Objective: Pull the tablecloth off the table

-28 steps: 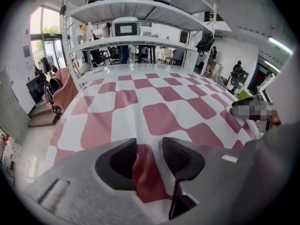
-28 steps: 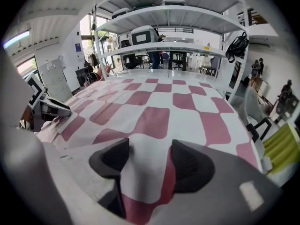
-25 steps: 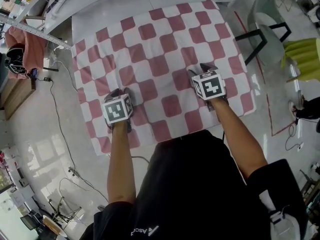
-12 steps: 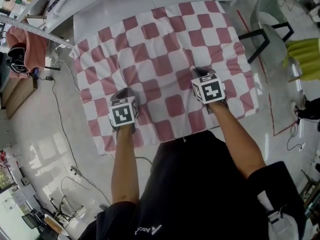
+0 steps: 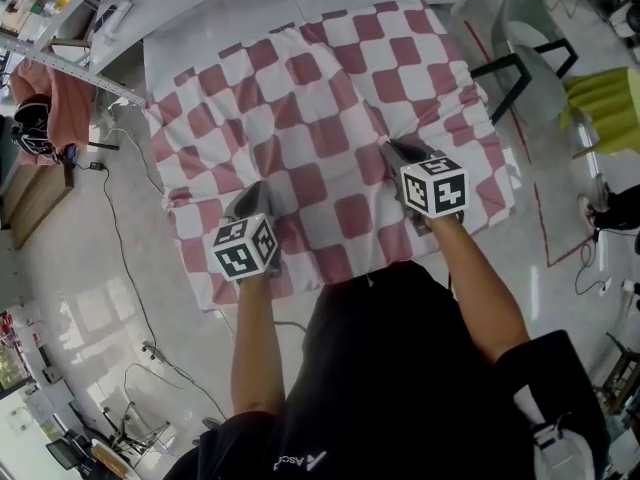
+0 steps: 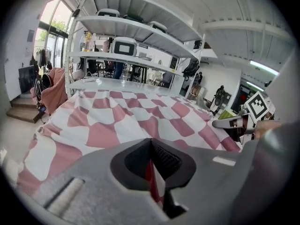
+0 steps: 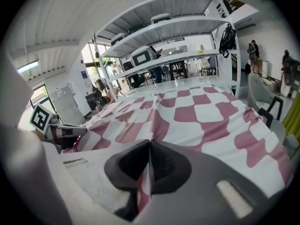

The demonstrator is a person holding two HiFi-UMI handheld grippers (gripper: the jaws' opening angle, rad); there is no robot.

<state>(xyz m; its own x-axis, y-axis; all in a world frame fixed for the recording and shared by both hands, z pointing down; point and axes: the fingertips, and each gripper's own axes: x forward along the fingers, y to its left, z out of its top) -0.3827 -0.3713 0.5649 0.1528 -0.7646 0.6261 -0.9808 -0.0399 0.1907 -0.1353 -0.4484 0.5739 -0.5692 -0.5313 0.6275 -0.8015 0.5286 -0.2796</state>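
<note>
Both tongs are clenched right now. The left gripper (image 5: 255, 196) has a thin fold of the red-and-white checkered fabric tablecloth (image 5: 330, 108) squeezed between its dark pads. The right gripper (image 5: 397, 150) is doing the same, with a pinched ridge of check fabric sitting right in its jaws. The cloth is spread over the pale grey table (image 5: 210, 18) and hangs over the near edge, with wrinkles fanning out from each pinch point.

The bit that matters is that nearly all the cloth lies ahead of both grippers, running away from the person. So the pull has to come straight back toward the body. The cloth sits a little skewed on the table. The left gripper is closer to the near-left corner and to the person, while the right one bites further in.

As for writing, the marker cubes only carry black-and-white square patterns. The white print on the person's black shirt (image 5: 295, 460) looks like it starts "Asc", but it's cut off, so don't quote me.
</note>
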